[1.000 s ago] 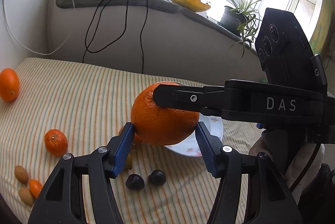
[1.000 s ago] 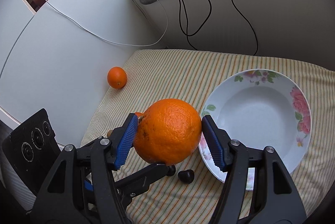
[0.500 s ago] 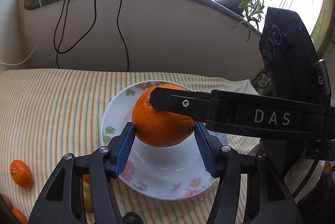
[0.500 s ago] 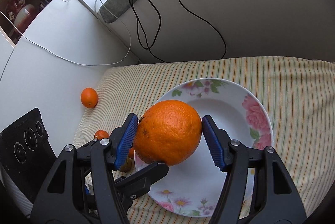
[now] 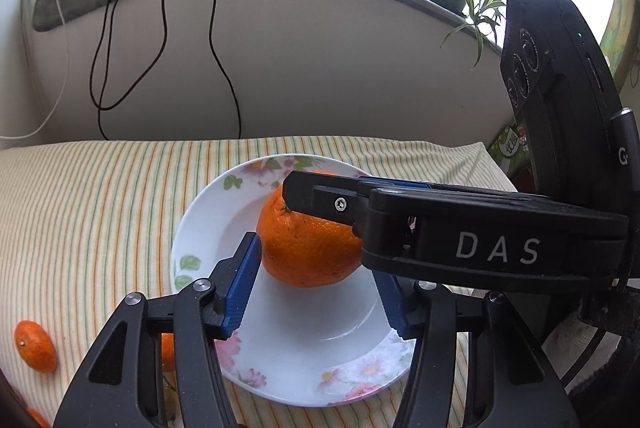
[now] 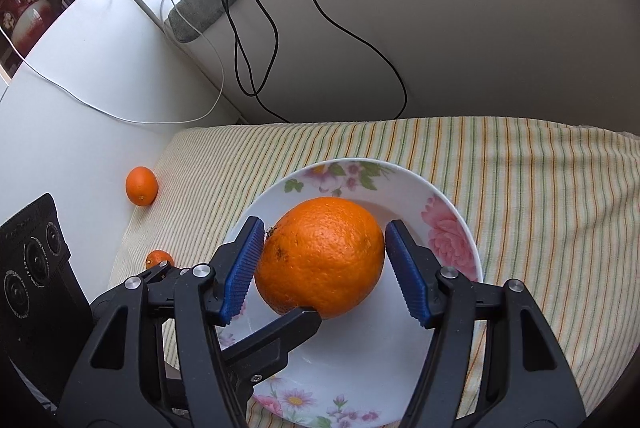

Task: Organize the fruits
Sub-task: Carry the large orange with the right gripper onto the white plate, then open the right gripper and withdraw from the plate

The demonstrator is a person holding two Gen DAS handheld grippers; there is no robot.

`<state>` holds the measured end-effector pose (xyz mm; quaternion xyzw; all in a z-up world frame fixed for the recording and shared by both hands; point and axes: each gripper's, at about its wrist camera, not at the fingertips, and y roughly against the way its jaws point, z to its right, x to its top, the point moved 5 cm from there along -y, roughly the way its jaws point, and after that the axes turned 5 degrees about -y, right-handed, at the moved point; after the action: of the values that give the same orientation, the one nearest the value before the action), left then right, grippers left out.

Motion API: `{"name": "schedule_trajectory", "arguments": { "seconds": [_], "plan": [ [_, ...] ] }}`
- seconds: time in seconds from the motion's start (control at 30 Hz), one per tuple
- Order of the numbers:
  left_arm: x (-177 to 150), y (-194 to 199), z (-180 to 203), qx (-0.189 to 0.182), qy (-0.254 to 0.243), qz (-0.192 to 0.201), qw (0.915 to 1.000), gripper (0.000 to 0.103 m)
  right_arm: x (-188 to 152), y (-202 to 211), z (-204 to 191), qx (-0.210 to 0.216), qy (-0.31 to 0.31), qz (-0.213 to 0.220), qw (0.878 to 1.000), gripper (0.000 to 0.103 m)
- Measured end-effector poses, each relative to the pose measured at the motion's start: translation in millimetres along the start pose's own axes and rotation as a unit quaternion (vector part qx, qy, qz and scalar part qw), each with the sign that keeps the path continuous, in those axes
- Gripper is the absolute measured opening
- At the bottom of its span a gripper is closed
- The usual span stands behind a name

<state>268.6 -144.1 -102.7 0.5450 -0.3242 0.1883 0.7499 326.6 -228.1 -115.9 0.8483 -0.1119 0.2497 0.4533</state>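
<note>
"DAS" on R claw [image 5: 316,203]

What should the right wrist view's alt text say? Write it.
A large round orange is clamped between the blue-padded jaws of the right gripper, over a white floral ceramic plate on a striped cloth. Two smaller orange fruits lie at left.
</note>
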Motion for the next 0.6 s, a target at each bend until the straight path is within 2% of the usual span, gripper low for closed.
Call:
{"name": "schedule_trajectory", "arguments": {
  "seconds": [0.07,0.13,0.23,0.6],
  "plan": [
    [-3,6,3,0.000,-0.002,0.002,1.0000,0.054,1,5,-3,-0.014,0.012,0.007,1.000,0.070],
    [-5,8,4,0.001,-0.001,0.000,1.0000,0.055,2,9,-2,-0.028,0.013,0.014,0.999,0.079],
    [-9,12,5,-0.003,-0.002,-0.005,1.0000,0.056,2,14,0,-0.026,0.004,0.016,1.000,0.079],
    [-24,40,9,0.001,-0.013,0.005,0.9999,0.056,-2,42,-7,-0.060,0.017,0.054,0.997,0.080]
  ]
}}
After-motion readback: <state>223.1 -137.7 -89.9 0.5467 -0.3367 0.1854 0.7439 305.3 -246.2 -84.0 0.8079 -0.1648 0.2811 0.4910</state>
